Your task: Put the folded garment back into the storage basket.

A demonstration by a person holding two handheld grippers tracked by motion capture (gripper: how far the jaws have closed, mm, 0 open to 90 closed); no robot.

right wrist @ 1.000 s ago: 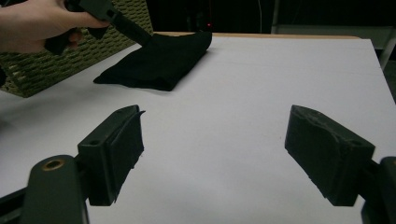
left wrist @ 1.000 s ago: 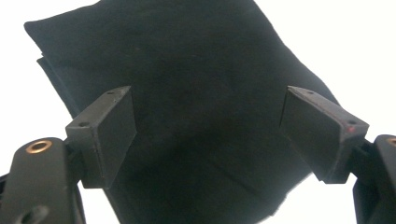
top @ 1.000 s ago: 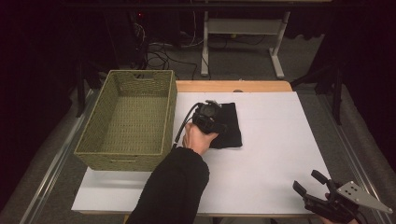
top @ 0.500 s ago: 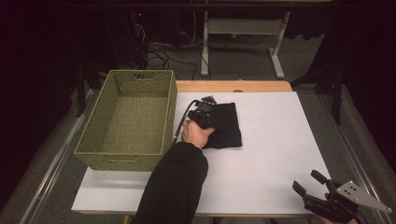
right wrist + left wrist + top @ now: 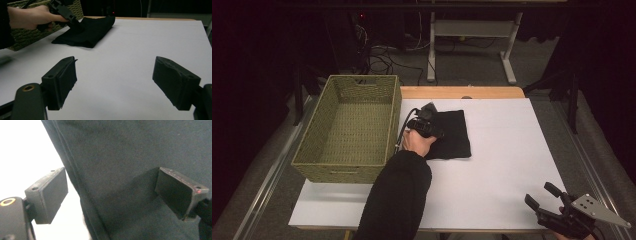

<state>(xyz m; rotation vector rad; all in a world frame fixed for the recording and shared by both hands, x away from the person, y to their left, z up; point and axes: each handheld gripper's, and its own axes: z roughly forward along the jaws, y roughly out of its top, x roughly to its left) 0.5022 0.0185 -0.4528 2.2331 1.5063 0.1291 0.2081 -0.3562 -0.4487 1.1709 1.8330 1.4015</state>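
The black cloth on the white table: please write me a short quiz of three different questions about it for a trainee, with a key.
1. True or false: the black cloth lies inside the woven basket.
2. Which gripper is at the cloth? A) the left gripper B) the right gripper
3. Fill in: in the left gripper view, the fingers stand ____ over the cloth's edge, pressing nothing.

Key
1. False. It lies flat on the white table, beside the basket.
2. A. The right gripper waits at the table's near right corner, open and empty.
3. Open. The jaws have just been opening, one finger over the table, the other over the cloth.
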